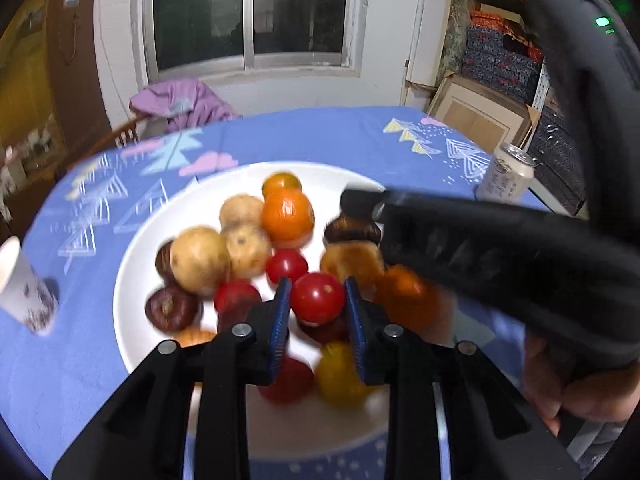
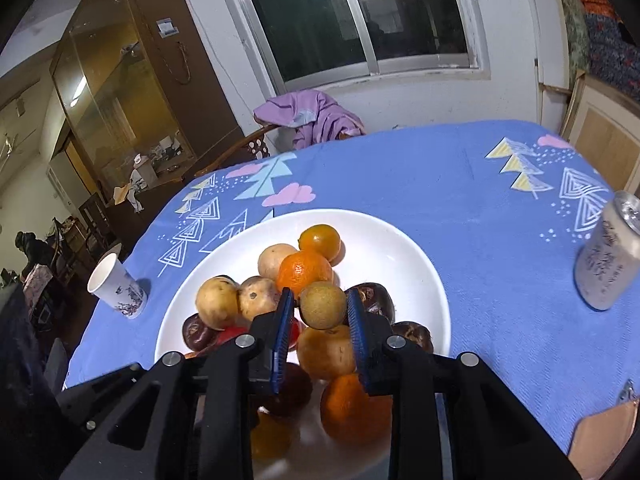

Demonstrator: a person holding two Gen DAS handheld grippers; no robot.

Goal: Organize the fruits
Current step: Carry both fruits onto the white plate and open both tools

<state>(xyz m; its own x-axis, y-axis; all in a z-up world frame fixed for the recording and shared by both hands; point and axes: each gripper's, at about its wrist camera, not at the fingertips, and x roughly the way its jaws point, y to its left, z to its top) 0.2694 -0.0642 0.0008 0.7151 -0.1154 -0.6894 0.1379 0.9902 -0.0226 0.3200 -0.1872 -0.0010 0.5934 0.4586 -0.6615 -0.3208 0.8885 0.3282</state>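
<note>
The left gripper (image 1: 318, 300) clamps a red cherry tomato (image 1: 317, 297). The right gripper (image 2: 322, 308) clamps a small tan fruit (image 2: 323, 305) above the white plate (image 2: 400, 248).

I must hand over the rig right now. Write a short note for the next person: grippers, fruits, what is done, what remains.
Left gripper: shut on a red tomato, above the plate.
Right gripper: shut on a small brown fruit, also above the plate.
Fruits: all others lie mixed in one pile on the plate: oranges, tomatoes, pale and dark fruits.
Done: two fruits picked up.
Left: set both down, then sort the pile. No sorting place shows in either view.
</note>
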